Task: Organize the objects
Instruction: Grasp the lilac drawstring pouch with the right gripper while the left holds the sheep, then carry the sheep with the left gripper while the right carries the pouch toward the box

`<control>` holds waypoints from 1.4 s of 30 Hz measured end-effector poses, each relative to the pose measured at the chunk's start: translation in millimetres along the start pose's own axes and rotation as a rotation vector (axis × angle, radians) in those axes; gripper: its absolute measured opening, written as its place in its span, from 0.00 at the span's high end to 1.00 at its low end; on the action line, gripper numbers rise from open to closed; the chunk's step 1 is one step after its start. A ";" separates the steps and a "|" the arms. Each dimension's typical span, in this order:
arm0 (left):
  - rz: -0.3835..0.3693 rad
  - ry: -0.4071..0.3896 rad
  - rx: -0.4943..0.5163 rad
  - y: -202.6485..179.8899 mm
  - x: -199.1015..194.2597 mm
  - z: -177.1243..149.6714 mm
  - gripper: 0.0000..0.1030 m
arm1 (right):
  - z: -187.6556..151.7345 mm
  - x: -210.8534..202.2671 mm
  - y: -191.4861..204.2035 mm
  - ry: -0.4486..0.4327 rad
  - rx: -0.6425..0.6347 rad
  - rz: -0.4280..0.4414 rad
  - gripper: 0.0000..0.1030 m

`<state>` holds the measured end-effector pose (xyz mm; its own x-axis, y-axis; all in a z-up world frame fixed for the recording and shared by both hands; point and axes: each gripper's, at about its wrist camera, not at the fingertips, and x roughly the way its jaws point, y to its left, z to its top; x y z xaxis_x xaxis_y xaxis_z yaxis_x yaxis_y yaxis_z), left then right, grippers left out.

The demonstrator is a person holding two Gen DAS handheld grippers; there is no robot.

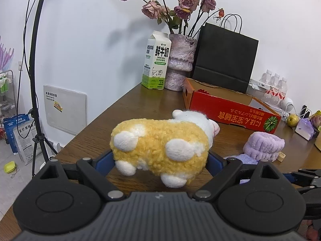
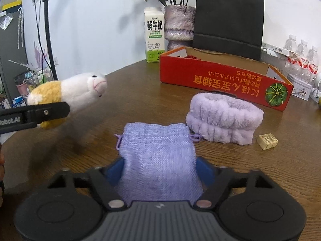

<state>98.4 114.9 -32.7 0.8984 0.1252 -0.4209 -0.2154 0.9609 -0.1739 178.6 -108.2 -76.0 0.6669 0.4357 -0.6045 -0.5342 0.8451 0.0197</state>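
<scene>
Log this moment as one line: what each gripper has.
left gripper: shut on plush toy, lifted | right gripper: shut on purple pouch on table

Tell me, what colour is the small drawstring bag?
Pale lilac drawstring bag, woven; the right wrist view shows it best.

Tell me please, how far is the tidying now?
Nothing visibly done: the red box shows only something red inside. In hand: left gripper holds the plush toy up; right gripper closes around the lilac pouch. Left: purple headband, small block.
</scene>
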 end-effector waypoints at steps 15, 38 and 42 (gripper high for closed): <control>0.002 -0.006 0.002 -2.1 -1.6 -0.7 0.10 | -11.0 -27.5 -9.3 -0.097 0.034 0.036 0.92; -0.076 -0.102 0.033 -83.7 -18.2 36.1 0.10 | 5.9 -77.1 -55.9 -0.285 0.062 -0.018 0.92; -0.083 -0.093 0.017 -96.3 -10.5 44.5 0.10 | 14.1 -76.4 -63.9 -0.301 0.060 -0.032 0.92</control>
<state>126.7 32.0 28.1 0.9445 0.0666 -0.3216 -0.1331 0.9729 -0.1893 169.1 -191.1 -19.9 0.8113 0.4734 -0.3430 -0.4851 0.8726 0.0568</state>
